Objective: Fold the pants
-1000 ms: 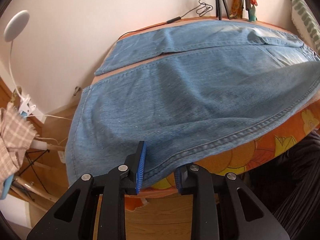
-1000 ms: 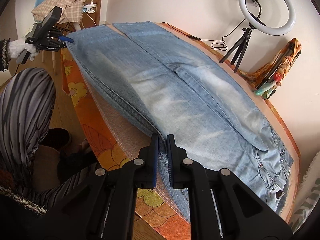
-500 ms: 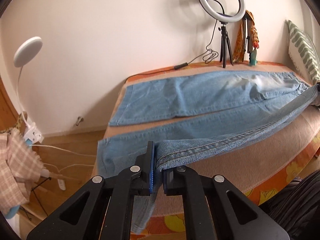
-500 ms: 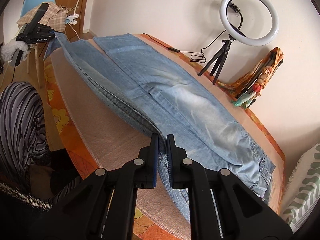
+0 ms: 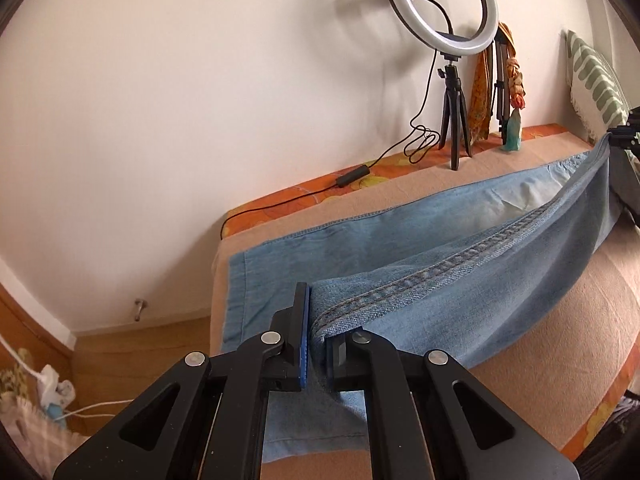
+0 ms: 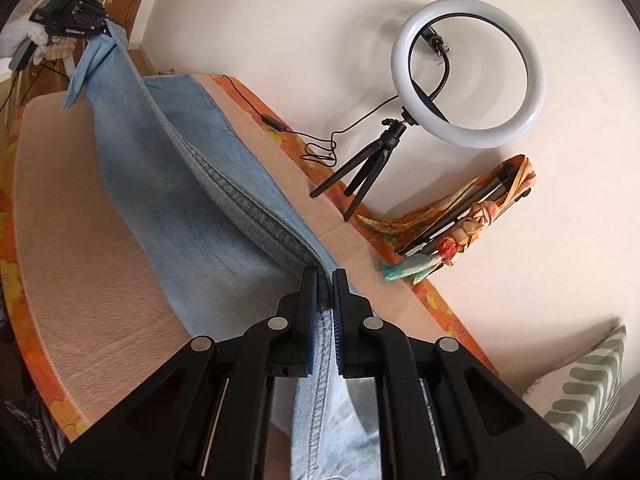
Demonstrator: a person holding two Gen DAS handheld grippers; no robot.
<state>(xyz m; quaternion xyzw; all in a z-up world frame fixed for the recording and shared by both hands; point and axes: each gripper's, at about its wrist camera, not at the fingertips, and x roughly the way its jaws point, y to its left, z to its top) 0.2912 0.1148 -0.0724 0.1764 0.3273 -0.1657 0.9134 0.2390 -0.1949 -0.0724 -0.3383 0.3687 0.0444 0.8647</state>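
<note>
- left gripper [image 5: 316, 344]: black jaws with blue pads pinch the stitched seam of the blue denim pants [image 5: 460, 280] at the hem end.
- right gripper [image 6: 325, 308] pinches the same seam nearer the waist, probably.
- the lifted leg stretches lengthwise between them over the flat leg on the tan blanket [image 6: 80, 240].
- only the right view shows a white-gloved hand [image 6: 24, 40].
- the ring light [image 5: 442, 4] stands by the wall.
</note>
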